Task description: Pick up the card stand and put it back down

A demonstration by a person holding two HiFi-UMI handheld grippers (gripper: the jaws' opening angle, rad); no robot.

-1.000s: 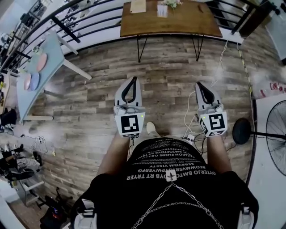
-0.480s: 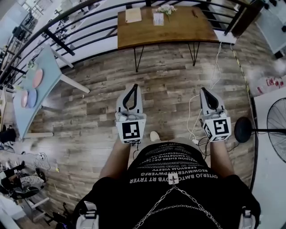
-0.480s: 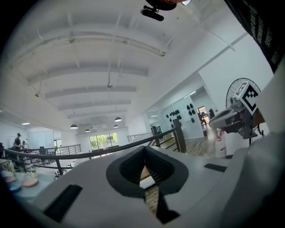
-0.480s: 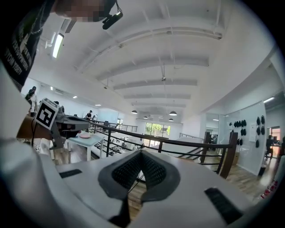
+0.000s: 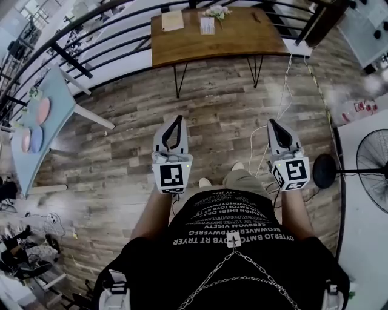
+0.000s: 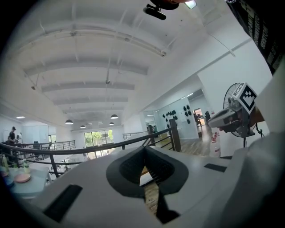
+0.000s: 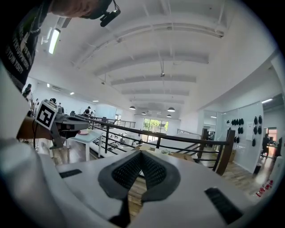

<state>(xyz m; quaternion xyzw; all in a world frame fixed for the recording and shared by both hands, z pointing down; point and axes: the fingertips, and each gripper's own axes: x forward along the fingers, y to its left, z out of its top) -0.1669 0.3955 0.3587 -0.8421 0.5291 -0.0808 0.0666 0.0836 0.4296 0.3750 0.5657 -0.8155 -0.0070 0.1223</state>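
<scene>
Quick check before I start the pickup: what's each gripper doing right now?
Left gripper: closed, holding nothing.
Right gripper: closed, holding nothing.

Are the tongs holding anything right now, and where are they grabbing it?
Nothing is held. The left tongs and the right tongs are both shut with nothing between them.

Small pale card stand (image 5: 207, 25), on wood table (image 5: 242, 37), nr flowers (image 5: 217, 11)
</scene>
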